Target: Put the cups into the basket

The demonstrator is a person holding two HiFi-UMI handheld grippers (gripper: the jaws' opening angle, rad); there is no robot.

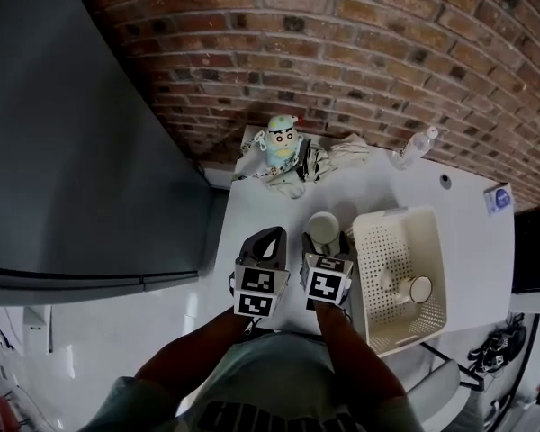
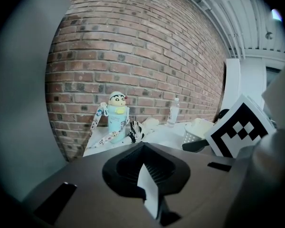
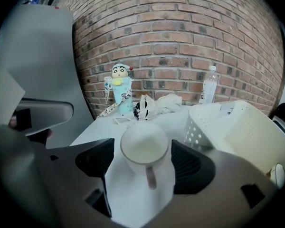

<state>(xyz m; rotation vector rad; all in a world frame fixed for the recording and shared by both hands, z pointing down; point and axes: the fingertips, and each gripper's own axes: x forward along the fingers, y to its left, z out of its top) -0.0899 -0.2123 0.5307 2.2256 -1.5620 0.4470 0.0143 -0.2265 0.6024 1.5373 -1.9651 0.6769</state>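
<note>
A white cup stands upright on the white table, its handle turned toward me. My right gripper is open around it, with a gap between each pad and the cup wall. The white perforated basket sits just right of that gripper and holds two white cups. My left gripper hovers beside the right one on its left, jaws shut and empty.
A cartoon-figure bottle with a strap, a crumpled white cloth and a clear water bottle stand at the table's far edge against the brick wall. A grey panel rises at the left. A black appliance borders the right.
</note>
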